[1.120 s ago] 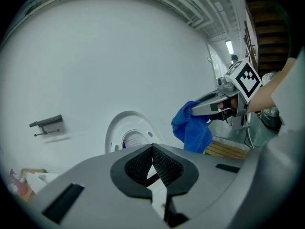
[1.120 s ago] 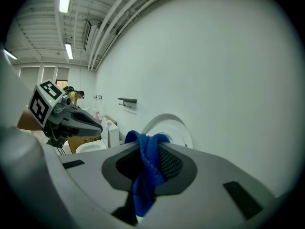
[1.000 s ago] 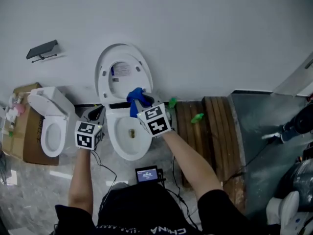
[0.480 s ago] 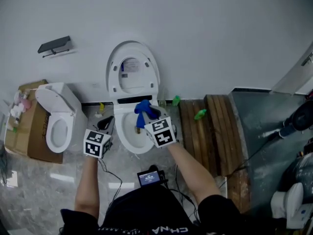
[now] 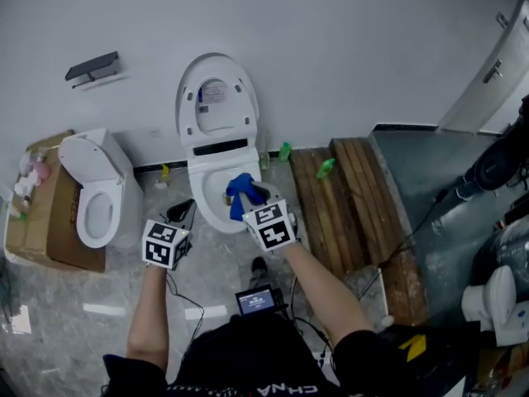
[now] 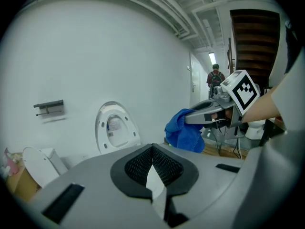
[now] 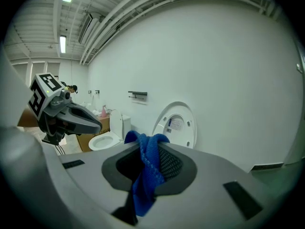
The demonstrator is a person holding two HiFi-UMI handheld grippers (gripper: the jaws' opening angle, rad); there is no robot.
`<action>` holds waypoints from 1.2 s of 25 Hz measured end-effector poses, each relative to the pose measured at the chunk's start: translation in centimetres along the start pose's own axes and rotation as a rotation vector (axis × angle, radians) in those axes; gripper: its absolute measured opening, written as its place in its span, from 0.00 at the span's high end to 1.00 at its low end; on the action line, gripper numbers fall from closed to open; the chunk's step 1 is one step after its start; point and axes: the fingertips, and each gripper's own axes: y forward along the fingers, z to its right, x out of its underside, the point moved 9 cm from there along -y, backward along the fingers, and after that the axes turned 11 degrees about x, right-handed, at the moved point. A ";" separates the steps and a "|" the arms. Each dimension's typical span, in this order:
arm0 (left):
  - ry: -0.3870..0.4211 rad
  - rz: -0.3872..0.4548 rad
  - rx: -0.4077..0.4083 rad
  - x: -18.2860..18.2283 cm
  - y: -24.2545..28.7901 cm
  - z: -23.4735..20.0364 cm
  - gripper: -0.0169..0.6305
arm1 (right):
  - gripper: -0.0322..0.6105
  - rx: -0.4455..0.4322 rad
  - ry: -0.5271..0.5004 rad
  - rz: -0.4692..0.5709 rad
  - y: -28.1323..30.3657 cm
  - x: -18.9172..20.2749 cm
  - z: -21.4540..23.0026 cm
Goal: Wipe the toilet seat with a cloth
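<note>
Both right tongs (image 5: 250, 195), gripping cloth (image 5: 238, 185), and left tongs (image 5: 183, 212) backed off toilet (image 5: 205, 176).

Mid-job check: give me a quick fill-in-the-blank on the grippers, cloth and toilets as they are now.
The right gripper is shut on a ____ cloth.
The left gripper is shut and holds ____.
In the head view, the second toilet, by the cardboard box, stands ____ of the toilet with the raised lid.
Missing words: blue; nothing; left.
</note>
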 end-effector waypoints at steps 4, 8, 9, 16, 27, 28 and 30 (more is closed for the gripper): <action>0.007 -0.010 0.019 1.0 -1.6 2.8 0.96 | 0.85 0.000 -0.071 -0.022 -3.8 1.8 -1.7; 0.014 -0.026 0.020 1.5 -2.2 5.3 0.95 | 0.85 -0.011 -0.108 -0.036 -6.2 3.1 -1.9; 0.014 -0.030 0.019 1.5 -2.2 5.9 0.95 | 0.85 -0.017 -0.116 -0.041 -6.4 3.4 -1.8; 0.005 -0.068 0.000 1.9 -0.5 8.9 0.96 | 0.85 -0.060 -0.157 -0.097 -6.9 6.0 -0.1; 0.025 -0.101 -0.084 1.7 1.2 11.8 0.96 | 0.85 -0.116 -0.187 -0.094 -8.7 7.4 1.7; 0.024 -0.101 -0.083 1.7 1.2 12.1 0.96 | 0.85 -0.120 -0.190 -0.095 -8.8 7.5 1.7; 0.023 -0.103 -0.080 1.8 1.1 12.4 0.96 | 0.85 -0.128 -0.192 -0.096 -8.9 7.6 1.5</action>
